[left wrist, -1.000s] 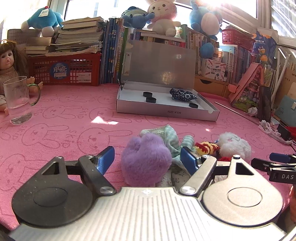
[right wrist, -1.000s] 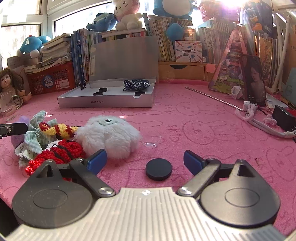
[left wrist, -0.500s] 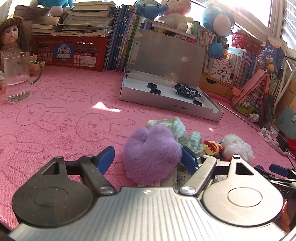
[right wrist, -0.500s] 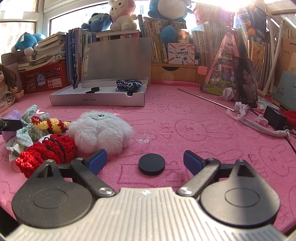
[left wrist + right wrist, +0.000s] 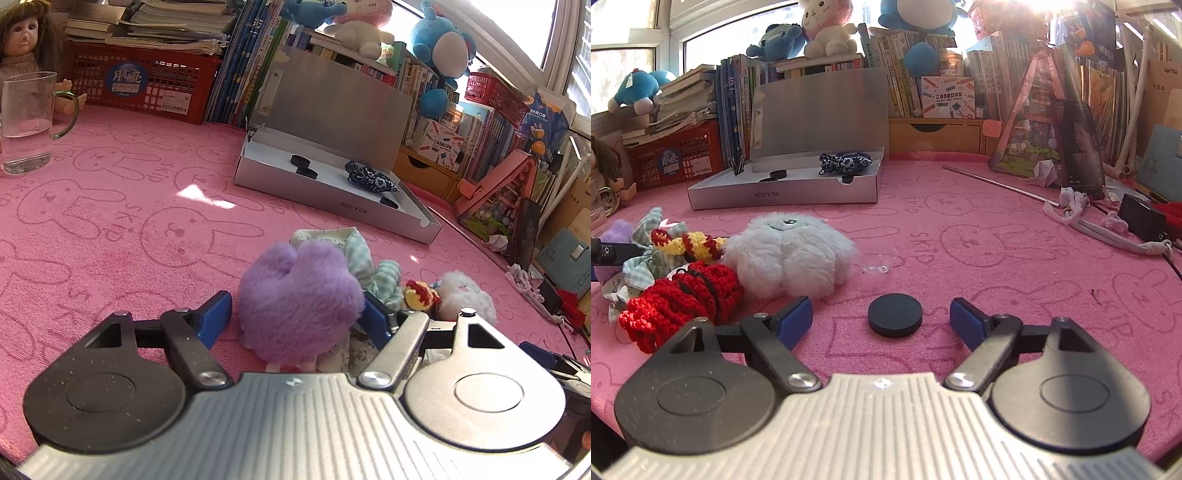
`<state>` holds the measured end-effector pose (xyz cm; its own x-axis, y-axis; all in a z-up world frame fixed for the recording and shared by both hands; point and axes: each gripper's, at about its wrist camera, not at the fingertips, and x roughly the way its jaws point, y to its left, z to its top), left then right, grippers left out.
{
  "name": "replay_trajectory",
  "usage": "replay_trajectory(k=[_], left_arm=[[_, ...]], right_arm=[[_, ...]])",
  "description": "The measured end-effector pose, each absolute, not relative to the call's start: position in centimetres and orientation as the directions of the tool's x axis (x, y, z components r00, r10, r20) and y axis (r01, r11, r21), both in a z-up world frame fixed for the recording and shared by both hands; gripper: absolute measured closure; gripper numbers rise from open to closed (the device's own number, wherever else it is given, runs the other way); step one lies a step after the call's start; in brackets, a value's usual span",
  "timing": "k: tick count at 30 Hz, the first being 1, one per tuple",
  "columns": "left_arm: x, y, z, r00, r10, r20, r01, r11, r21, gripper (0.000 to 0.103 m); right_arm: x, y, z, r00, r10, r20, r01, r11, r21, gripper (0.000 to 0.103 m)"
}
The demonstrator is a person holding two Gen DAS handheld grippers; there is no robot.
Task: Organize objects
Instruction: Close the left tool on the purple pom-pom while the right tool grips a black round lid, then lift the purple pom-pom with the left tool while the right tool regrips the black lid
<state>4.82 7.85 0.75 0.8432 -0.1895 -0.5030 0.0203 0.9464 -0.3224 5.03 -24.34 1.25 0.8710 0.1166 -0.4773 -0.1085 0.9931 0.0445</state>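
Closing, our left gripper [image 5: 297, 315] flanks the purple plush [image 5: 299, 306], hiding its right pad, while our right gripper [image 5: 881, 319] narrows around the black disc [image 5: 894, 314], untouched.

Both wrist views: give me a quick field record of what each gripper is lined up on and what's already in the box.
left gripper: jaws closing, purple plush between them; right pad touches it, left pad just clear
right gripper: jaws closing, black disc between them, not touched
silver box: lid up; holds black discs and a blue patterned pouch
pile beside right gripper: white plush, red crochet piece
surface: pink bunny-print cloth
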Motion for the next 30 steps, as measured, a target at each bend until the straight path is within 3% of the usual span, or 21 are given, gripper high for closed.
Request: replay_trajectory(k=[3,6,11,17,30], left_arm=[[4.7,7.7,0.9,0.847,-0.194,-0.495,0.026,0.945,-0.326,0.035],[4.5,7.5,1.3,0.855,-0.191,-0.482,0.028,0.946,-0.323,0.037],[4.1,7.2,2.2,0.871,-0.179,-0.458,0.034,0.951,-0.307,0.039],[3.6,6.9,3.1,0.888,-0.146,-0.437,0.034,0.967,-0.254,0.049],[3.9,8.1,1.8,0.87,-0.041,-0.491,-0.065,0.978,-0.197,0.05]], right_arm=[[5.0,-24.3,1.3,0.871,0.117,-0.477,-0.109,0.993,0.044,0.021],[5.0,-24.3,1.3,0.871,0.117,-0.476,-0.109,0.993,0.044,0.028],[4.9,-24.2,1.5,0.874,0.117,-0.472,-0.113,0.993,0.037,0.052],[4.9,-23.9,1.8,0.878,0.118,-0.464,-0.117,0.993,0.033,0.067],[4.8,-23.9,2.1,0.879,0.115,-0.463,-0.113,0.993,0.031,0.065]])
